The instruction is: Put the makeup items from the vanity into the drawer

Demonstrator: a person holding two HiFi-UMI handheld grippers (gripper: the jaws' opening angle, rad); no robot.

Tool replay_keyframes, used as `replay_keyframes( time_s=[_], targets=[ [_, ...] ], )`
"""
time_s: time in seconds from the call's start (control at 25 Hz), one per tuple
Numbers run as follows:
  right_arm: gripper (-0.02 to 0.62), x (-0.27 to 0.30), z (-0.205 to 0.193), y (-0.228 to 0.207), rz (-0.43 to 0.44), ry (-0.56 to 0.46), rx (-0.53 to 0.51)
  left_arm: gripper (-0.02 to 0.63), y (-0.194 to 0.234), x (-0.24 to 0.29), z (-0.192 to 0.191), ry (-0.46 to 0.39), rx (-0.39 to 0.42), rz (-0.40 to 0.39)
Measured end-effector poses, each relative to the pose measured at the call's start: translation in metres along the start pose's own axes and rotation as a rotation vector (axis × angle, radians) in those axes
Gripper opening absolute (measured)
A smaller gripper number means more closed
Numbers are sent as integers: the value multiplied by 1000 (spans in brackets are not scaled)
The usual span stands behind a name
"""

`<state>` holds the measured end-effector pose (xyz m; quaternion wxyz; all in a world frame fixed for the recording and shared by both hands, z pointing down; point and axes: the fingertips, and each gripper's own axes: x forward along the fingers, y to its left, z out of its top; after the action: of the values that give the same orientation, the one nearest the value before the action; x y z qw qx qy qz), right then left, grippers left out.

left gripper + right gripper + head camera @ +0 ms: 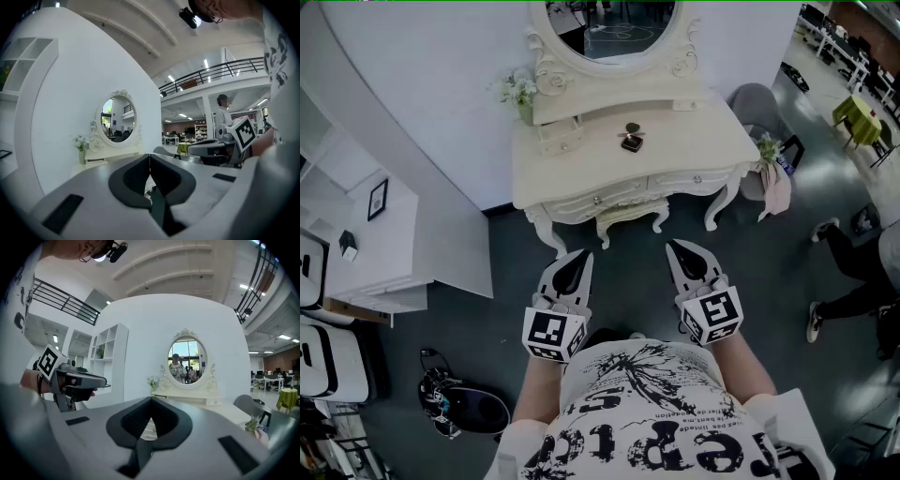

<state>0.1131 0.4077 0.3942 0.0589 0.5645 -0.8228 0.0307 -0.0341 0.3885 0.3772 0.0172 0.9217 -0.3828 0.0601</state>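
Observation:
The cream vanity (694, 141) stands ahead of me with its oval mirror (609, 28). On its top lie a small dark makeup case (631, 143) and a second small dark item (633, 128) just behind it. The front drawers (598, 199) are closed. My left gripper (579, 255) and right gripper (675, 247) are held side by side above the dark floor, well short of the vanity, both pointing at it. Each is shut with nothing between its jaws, as the left gripper (149, 157) and the right gripper (151, 401) show in their own views.
A small drawer box (558, 131) and a vase of flowers (518, 92) sit on the vanity's left. A stool (630, 217) is tucked under it. A grey chair (759, 101) stands at the right, white shelves (375, 239) at the left, a bag (464, 405) on the floor, and a seated person's legs (853, 272) at far right.

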Motion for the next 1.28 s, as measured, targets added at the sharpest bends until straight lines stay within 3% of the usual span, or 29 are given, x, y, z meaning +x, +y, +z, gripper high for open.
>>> replay_keyframes(
  time_s=[0.8, 1.08, 1.28],
  targets=[
    [18, 24, -14, -30, -9, 50, 63, 20, 11, 30, -8, 45, -32, 14],
    [18, 73, -28, -43, 2, 92, 66, 20, 47, 55, -27, 80, -64, 35],
    [18, 130, -27, -56, -2, 112, 43, 20, 96, 94, -29, 83, -79, 36]
  ],
)
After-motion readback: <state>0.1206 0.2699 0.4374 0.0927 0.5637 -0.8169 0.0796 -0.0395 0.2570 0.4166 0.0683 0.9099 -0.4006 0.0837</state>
